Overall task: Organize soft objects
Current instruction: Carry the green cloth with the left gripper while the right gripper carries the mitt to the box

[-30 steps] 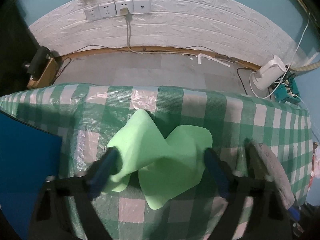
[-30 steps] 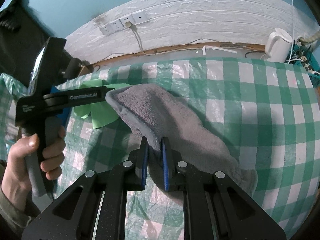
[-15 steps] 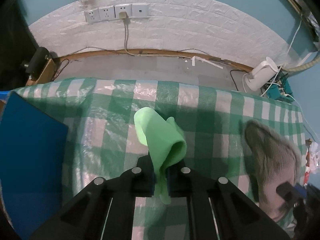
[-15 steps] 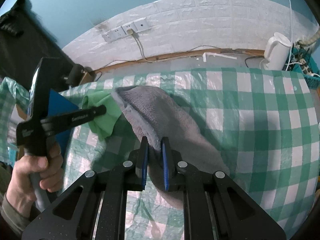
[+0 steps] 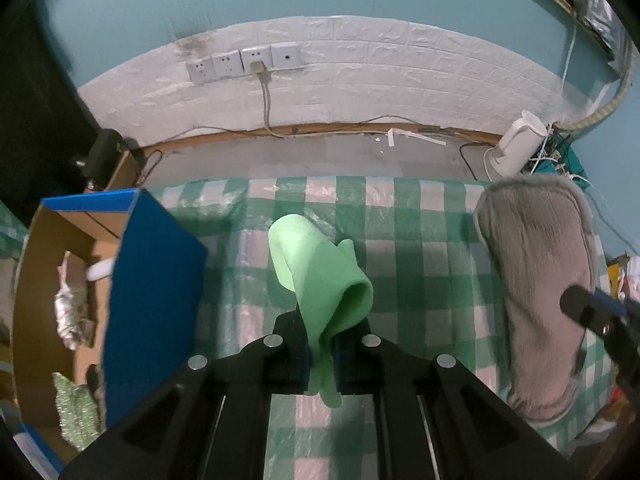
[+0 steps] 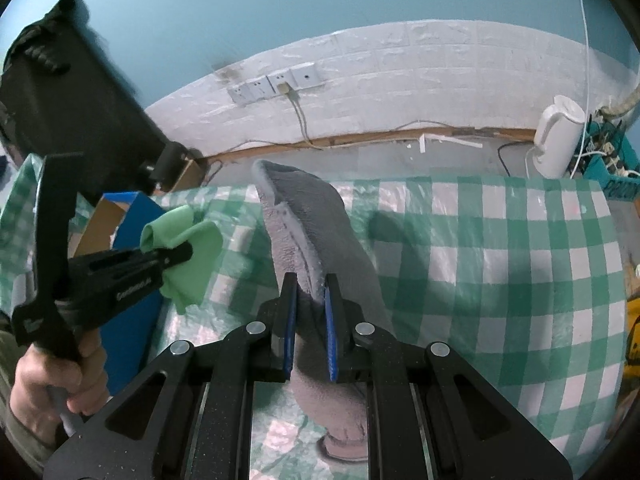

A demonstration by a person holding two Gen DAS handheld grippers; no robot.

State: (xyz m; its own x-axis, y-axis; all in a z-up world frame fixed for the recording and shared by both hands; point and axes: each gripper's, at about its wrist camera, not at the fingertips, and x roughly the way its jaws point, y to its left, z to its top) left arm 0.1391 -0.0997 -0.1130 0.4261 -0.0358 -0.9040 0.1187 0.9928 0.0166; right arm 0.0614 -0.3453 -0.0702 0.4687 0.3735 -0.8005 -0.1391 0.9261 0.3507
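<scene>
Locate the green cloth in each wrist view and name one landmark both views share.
Left wrist view: the green cloth sits at centre, pinched in the left hand-held gripper.
Right wrist view: it is at the left, above the blue box, beside the grey towel.
Shared landmark: the wall sockets.

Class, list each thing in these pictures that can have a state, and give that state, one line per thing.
Left claw: shut on the green cloth.
Right claw: shut on the grey towel.
Green cloth: lifted, bunched.
Grey towel: hanging, lower end on the tablecloth.
Blue box: open.
</scene>
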